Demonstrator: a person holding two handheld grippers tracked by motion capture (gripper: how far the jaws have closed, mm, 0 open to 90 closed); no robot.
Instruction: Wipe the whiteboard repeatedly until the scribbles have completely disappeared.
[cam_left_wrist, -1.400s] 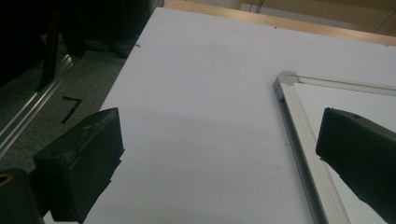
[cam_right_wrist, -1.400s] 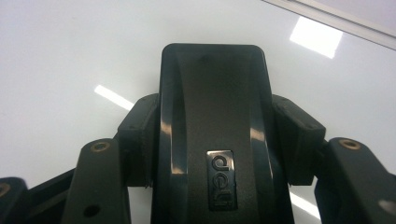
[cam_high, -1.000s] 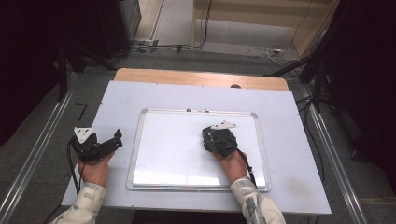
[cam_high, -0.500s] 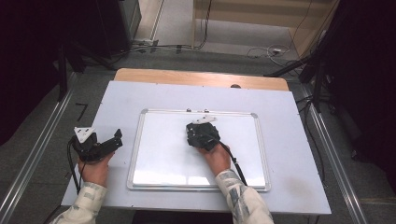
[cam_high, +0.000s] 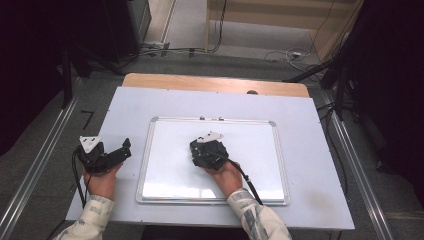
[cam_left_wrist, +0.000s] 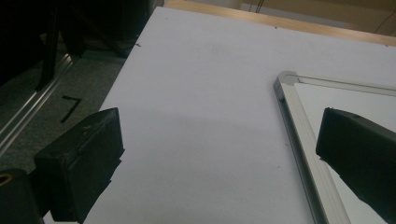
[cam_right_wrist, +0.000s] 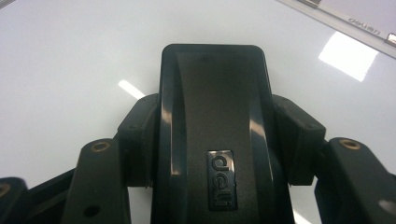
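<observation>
Table (cam_high: 320, 150): a pale sheet covers it; a strip of bare wood shows along the far edge, and the floor drops away on both sides.
Whiteboard (cam_high: 165, 150): lies flat at the middle of the table, metal-framed, its long sides running left to right. Its near-left corner shows in the left gripper view (cam_left_wrist: 299, 121).
Room on the board: bare white surface spreads to the left, right and near side of the right gripper; the far frame rail is near its tip.
Room off the board: a wide bare band of table lies left of the frame, a narrower one to its right.
Right gripper (cam_high: 206, 150): over the middle of the whiteboard, held from the near side by the right hand (cam_high: 227, 176). In the right gripper view (cam_right_wrist: 215, 140) its jaws are clamped on both flanks of a black eraser.
Eraser (cam_right_wrist: 212, 116): black, with a small embossed badge on its back; it lies between the jaws, lengthwise, on the white surface.
Left gripper (cam_high: 112, 157): on the bare table just left of the board's frame, held by the left hand (cam_high: 102, 182). In the left gripper view its jaws stand wide apart with nothing between them, one over the table, the other over the frame's edge.
</observation>
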